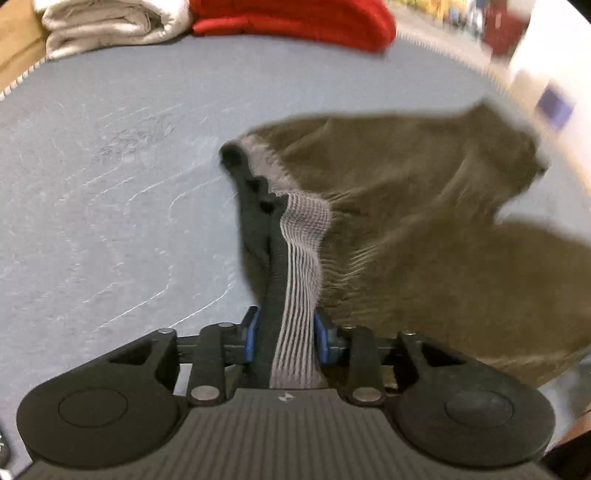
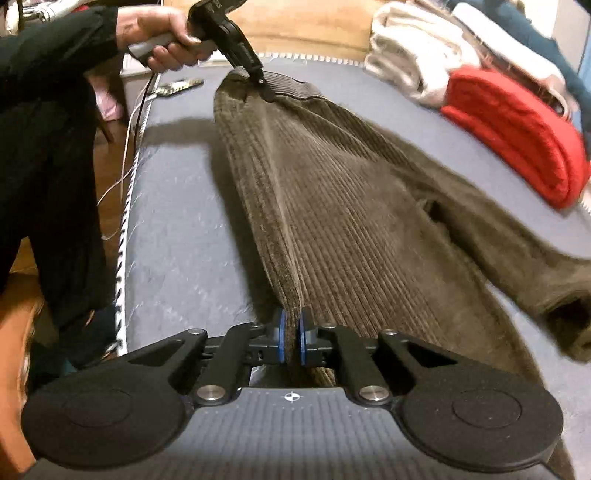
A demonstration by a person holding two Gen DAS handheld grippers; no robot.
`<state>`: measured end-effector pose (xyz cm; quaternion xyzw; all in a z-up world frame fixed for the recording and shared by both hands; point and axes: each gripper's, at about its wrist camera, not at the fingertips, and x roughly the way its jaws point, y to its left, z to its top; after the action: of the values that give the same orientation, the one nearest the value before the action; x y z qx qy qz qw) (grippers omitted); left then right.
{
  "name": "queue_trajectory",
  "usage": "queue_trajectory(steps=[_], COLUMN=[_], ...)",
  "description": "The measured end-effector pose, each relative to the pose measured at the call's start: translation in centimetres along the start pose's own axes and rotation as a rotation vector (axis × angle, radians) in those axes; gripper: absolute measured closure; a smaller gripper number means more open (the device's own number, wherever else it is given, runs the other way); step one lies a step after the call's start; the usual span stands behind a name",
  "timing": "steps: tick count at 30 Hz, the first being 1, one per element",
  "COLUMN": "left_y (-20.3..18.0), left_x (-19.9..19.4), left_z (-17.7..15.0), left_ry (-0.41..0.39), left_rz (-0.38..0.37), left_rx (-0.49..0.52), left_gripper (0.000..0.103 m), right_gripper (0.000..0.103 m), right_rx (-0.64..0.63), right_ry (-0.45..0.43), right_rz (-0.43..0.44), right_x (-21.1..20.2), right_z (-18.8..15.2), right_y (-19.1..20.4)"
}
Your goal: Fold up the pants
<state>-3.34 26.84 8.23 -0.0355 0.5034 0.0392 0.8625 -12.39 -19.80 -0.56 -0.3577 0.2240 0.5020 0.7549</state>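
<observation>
Brown corduroy pants (image 2: 351, 206) hang stretched between my two grippers above a blue-grey mattress (image 2: 177, 206). My left gripper (image 1: 284, 338) is shut on the ribbed grey waistband (image 1: 301, 258); the brown cloth (image 1: 424, 206) trails off to the right, blurred. In the right wrist view the left gripper (image 2: 264, 88) shows at the far end, held in a hand, pinching the waistband. My right gripper (image 2: 291, 341) is shut on a folded edge of a pant leg. The other leg (image 2: 524, 258) hangs out to the right.
Folded red fabric (image 2: 517, 136) and beige folded cloth (image 2: 410, 55) lie along the mattress's far side; both show in the left wrist view, red (image 1: 295, 18) and beige (image 1: 107, 26). The person in black (image 2: 48, 147) stands at the left edge. Cables (image 2: 129, 147) hang there.
</observation>
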Motion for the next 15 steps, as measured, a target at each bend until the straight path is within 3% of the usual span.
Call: queue_trajectory(steps=[1,3,5,6,8,9,11,14,15], left_y=[-0.4,-1.2,-2.1,-2.4,-3.7,-4.6,-6.5,-10.3,-11.3], left_x=[0.3,-0.3,-1.7,-2.3,-3.1,-3.4,-3.2,-1.8,-1.4], left_z=[0.0,0.5,1.1,1.4,1.9,1.9,2.3,3.2,3.5], left_ry=[0.005,-0.058,-0.146,-0.184,-0.231,-0.249,-0.264,-0.262,-0.257], left_rz=[0.060,0.167,0.193,0.165,0.069,0.024,-0.011,-0.053,-0.061], left_rx=[0.012,0.034,0.029,0.010,-0.007,0.003,0.039,0.098,0.111], left_gripper=[0.054,0.051,0.051,0.051,0.051,0.051,0.051,0.053,0.057], right_gripper=[0.094,0.092,0.089,0.084,0.061,0.059,0.058,0.058,0.058], right_rx=[0.010,0.037,0.119,0.169,0.252,0.287,0.325,0.284,0.268], right_ry=[0.024,0.025,-0.043,-0.082,-0.139,-0.141,-0.070,0.147,0.122], right_rz=[0.011,0.040,0.049,0.034,-0.013,-0.038,-0.089,-0.139,-0.140], right_x=[0.5,0.4,-0.7,-1.4,-2.2,-2.0,-0.7,2.6,2.3], right_z=[-0.1,-0.2,0.1,0.3,0.1,0.0,-0.7,-2.4,-2.6], right_y=[-0.2,-0.5,-1.8,-2.7,-4.2,-4.7,-5.7,-5.7,-5.4])
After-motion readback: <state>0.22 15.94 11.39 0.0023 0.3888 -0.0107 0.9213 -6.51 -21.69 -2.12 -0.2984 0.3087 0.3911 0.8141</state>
